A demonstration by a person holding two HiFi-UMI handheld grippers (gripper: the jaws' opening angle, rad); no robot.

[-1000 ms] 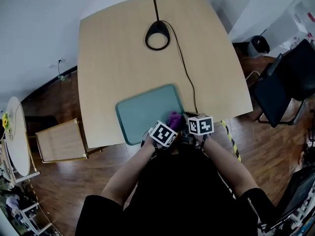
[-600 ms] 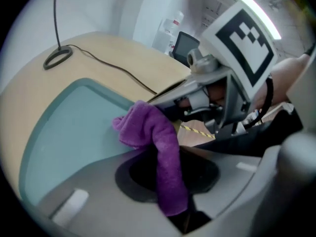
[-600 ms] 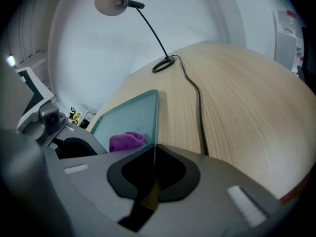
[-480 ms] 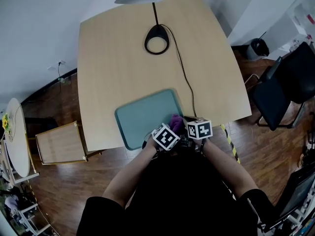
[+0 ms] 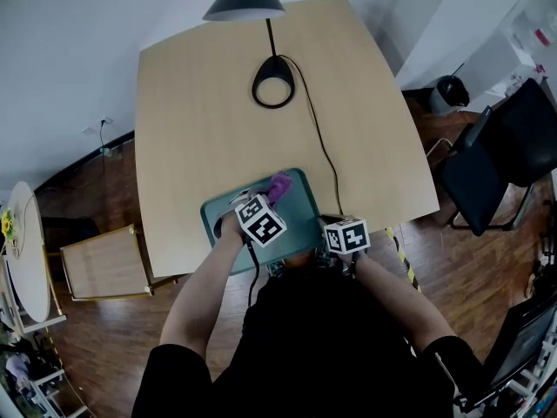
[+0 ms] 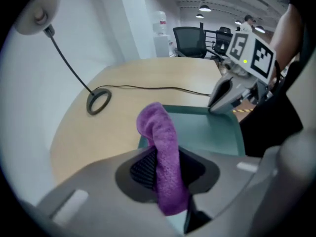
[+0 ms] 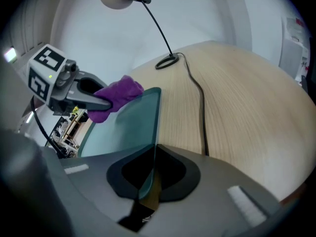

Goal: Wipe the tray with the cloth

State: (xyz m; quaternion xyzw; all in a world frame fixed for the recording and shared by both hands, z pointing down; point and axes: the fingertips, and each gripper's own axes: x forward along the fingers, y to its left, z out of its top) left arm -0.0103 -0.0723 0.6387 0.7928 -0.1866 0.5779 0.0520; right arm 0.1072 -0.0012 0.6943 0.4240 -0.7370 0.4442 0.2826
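The left hand-held gripper (image 5: 268,200) has swung away from the right hand-held gripper (image 5: 331,246) at the tray's near edge and out to its far side, carrying the purple cloth (image 5: 280,185).

In the head view, the teal tray (image 5: 305,216) lies at the worktop's (image 5: 200,103) near edge, its long axis running along that edge.

In the left gripper view, the jaws are clamped on the cloth, a strip running out along the jaws with its free end pointing towards the tray.

In the right gripper view, the jaws pinch the tray's rim at a near corner. The cloth sits over the tray's far part.
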